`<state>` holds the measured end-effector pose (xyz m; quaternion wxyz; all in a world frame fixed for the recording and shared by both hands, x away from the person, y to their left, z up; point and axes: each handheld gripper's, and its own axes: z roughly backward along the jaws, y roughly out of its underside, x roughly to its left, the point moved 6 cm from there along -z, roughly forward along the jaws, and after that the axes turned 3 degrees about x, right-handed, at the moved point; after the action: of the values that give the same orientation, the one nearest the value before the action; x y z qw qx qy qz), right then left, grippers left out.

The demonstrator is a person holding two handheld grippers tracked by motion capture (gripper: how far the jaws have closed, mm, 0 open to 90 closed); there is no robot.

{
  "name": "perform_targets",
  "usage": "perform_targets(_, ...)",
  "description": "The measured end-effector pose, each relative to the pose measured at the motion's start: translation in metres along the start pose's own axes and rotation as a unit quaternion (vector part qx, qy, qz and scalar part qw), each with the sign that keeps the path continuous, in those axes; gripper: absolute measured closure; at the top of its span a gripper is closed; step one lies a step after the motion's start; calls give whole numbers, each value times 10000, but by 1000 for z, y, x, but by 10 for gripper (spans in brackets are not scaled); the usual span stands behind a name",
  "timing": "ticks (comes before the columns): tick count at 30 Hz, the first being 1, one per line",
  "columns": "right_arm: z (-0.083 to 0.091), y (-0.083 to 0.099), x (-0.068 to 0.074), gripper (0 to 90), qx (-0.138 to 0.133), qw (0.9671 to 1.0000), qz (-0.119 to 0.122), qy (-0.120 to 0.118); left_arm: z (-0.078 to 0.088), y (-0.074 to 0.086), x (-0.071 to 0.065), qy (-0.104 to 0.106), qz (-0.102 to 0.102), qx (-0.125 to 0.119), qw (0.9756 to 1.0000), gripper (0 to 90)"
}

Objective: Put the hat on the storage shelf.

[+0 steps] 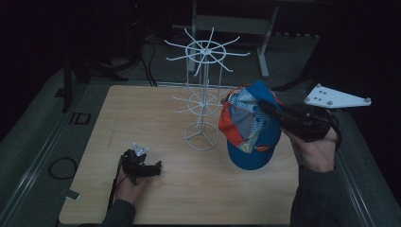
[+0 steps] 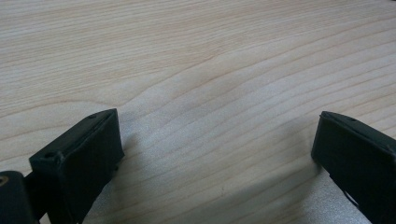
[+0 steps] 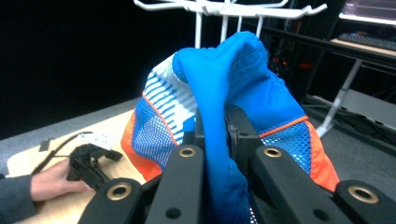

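Note:
A blue, orange and white mesh cap (image 1: 249, 124) hangs in the air right of a white wire rack (image 1: 203, 90) that stands mid-table. My right gripper (image 1: 265, 108) is shut on the cap's blue fabric; in the right gripper view the cap (image 3: 219, 116) is pinched between the jaws of my right gripper (image 3: 214, 125), with the rack's arms (image 3: 224, 8) just behind it. My left gripper (image 1: 156, 168) rests low on the wooden table (image 1: 142, 118) at the front left. Its jaws stand wide apart over bare wood (image 2: 210, 93), my left gripper (image 2: 217, 140) holding nothing.
The rack has two tiers of thin hook arms and a round base (image 1: 202, 137). A metal frame (image 1: 231, 23) stands on the floor behind the table. Cables (image 1: 61, 168) lie on the floor left of the table. In the right gripper view the other hand (image 3: 56, 179) shows far off.

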<state>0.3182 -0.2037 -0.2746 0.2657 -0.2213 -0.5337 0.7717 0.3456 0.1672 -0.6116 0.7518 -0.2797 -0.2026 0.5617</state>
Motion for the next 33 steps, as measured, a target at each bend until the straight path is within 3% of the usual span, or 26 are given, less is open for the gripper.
perform_targets(13, 7, -23, 5, 854, -360, 9992, 12, -192, 0, 0, 0, 3, -11, 6, 10000, 23)
perform_targets(23, 11, -54, 16, 854, -659, 9973, 212, -241, 0, 0, 0, 5, -20, 13, 10000, 23)
perform_targets(28, -3, -59, 18, 853, -521, 9979, 319, -204, 0, 0, 0, 2, -25, 15, 10000, 23)
perform_targets(33, -23, -43, 14, 851, -270, 9991, 276, -166, 0, 0, -1, 6, 4, -12, 10000, 23)
